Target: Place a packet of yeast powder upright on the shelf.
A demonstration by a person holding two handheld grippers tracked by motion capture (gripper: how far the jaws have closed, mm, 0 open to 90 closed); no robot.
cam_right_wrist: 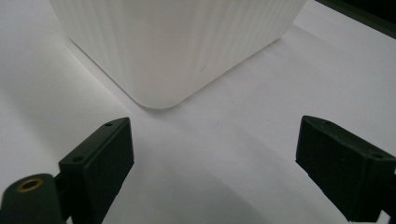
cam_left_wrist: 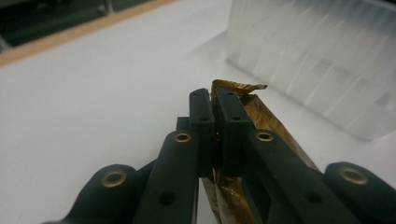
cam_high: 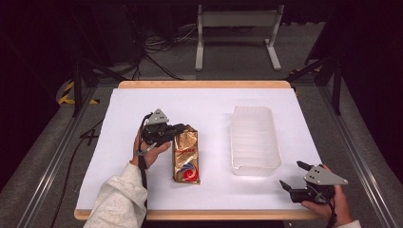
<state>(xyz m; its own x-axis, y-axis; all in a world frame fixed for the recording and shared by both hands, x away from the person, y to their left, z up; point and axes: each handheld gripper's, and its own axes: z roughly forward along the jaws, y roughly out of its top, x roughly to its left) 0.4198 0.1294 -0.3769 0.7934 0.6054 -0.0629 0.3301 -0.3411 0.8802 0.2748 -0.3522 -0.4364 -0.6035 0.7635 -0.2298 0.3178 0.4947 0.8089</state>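
Observation:
A gold foil packet (cam_high: 186, 156) with a red and blue mark lies on the white table sheet (cam_high: 209, 109), left of centre. My left gripper (cam_high: 182, 127) is shut on the packet's far top edge; in the left gripper view its jaws pinch the crumpled gold foil (cam_left_wrist: 243, 91). A translucent white plastic bin (cam_high: 253, 139) stands to the right of the packet. My right gripper (cam_high: 292, 175) rests open near the table's front right corner, pointing at the bin's near corner (cam_right_wrist: 161, 100), with nothing between its jaws.
The table has a wooden rim (cam_high: 204, 84). Beyond it are a white frame stand (cam_high: 237, 33), cables on the floor and dark tripod legs (cam_high: 78, 85). Bare sheet lies to the left of the packet and between packet and bin.

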